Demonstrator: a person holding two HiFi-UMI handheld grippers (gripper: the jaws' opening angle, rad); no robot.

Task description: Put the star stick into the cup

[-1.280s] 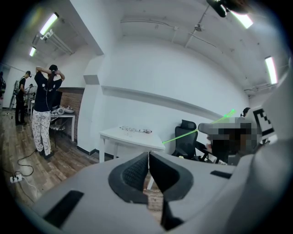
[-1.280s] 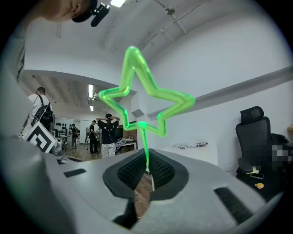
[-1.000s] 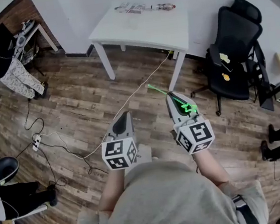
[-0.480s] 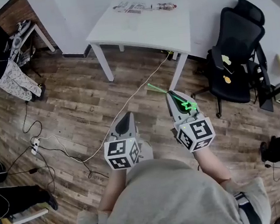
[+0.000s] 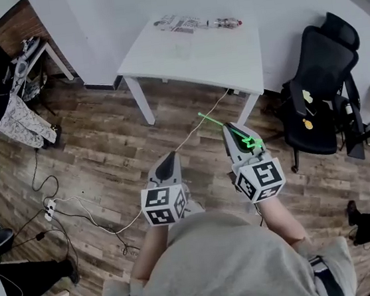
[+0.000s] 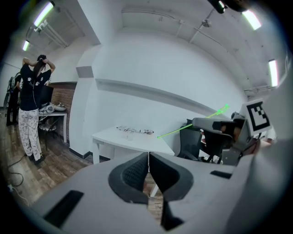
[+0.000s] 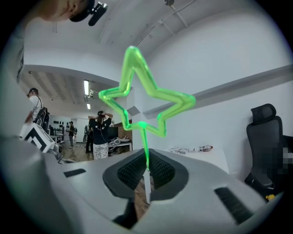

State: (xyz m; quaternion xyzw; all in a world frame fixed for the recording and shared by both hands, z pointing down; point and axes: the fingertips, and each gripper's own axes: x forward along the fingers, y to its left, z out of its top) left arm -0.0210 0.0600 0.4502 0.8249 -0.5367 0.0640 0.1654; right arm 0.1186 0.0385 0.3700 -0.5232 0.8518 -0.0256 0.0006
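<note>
- A wood-plank floor [image 5: 104, 140] runs up to white walls, and a white table [image 5: 213, 53] stands against the far wall.
- The right gripper [image 7: 146, 172] has its jaws closed on the thin green stem of the star stick [image 7: 146, 93], pinching it between the ribbed pads.
- In the right gripper view the star outline rises upright above the jaws, close to the camera.
- In the head view the stick's thin end pokes forward past the jaw tips, slanting up-left over the floor, short of the table.
- The left gripper [image 6: 149, 161] has its jaws pressed together with nothing between them.
- Both grippers are held side by side in front of the person's chest, the left one a little lower in the head view.
- Small items [image 5: 196, 23] lie along the table's far edge; they are too small to name with confidence.
- A black office chair [image 5: 318, 87] stands right of the table.
- A pale cable [image 5: 190, 133] trails across the floor.
- A person [image 6: 32, 105] stands far left, hands raised to the head.
</note>
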